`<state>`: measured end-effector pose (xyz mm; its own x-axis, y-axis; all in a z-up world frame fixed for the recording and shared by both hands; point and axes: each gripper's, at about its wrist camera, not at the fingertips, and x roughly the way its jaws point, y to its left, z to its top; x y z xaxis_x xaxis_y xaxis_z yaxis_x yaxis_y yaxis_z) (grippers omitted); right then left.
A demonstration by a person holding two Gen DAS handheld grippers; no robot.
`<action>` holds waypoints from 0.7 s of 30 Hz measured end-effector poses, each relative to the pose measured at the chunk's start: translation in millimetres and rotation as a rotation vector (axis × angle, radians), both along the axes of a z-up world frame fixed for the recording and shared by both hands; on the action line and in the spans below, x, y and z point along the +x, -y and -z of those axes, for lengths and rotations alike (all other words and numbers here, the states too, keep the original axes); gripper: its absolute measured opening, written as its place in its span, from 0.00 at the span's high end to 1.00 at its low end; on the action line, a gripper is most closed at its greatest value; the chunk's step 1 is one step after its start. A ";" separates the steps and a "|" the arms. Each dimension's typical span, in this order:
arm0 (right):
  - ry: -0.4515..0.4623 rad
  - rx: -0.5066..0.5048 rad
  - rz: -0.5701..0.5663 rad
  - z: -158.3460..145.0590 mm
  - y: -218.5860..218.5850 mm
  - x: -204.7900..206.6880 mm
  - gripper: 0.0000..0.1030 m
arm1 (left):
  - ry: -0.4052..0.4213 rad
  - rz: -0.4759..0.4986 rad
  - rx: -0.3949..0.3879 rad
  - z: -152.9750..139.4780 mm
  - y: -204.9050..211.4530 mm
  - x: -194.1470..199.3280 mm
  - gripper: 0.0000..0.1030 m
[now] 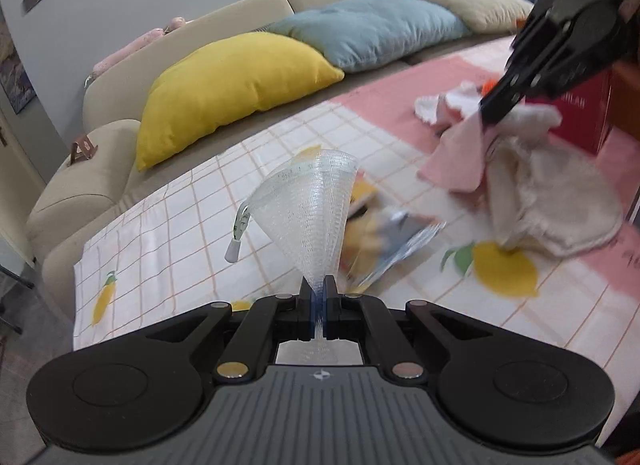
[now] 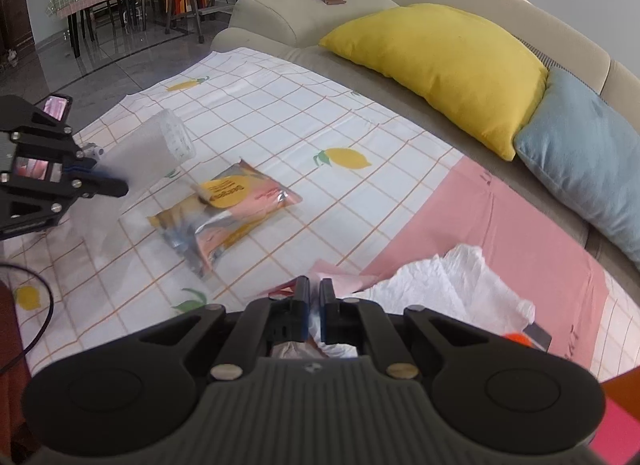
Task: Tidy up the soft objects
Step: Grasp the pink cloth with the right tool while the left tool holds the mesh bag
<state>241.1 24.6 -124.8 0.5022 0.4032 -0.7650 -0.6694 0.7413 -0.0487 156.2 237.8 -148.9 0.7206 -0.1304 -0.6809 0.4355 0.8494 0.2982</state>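
The left gripper (image 1: 319,289) is pinching a clear mesh bag (image 1: 316,209) above the sheet (image 1: 168,225). The right gripper (image 2: 315,293) is clenching a pink-and-cream cloth (image 1: 532,181), blurred, hiding its own pinched part.

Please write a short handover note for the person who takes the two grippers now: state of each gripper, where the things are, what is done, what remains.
Left gripper: shut on the clear mesh pouch, held above the sheet.
Right gripper: shut on the pink and cream cloths, lifted off the sheet.
Snack packets lie flat on the sheet; more white cloth lies behind.
Done: both items picked up. Left: nothing looks stowed yet.
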 end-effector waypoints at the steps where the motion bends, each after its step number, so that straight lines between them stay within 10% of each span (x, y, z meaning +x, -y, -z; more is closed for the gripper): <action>1: -0.003 0.003 0.002 -0.5 1.7 -3.1 0.98 | -0.003 0.000 -0.001 2.0 -3.7 0.0 0.97; 21: 0.023 -0.003 0.043 -10.8 15.1 3.5 1.00 | 0.103 0.003 0.027 -14.2 -11.9 16.8 0.91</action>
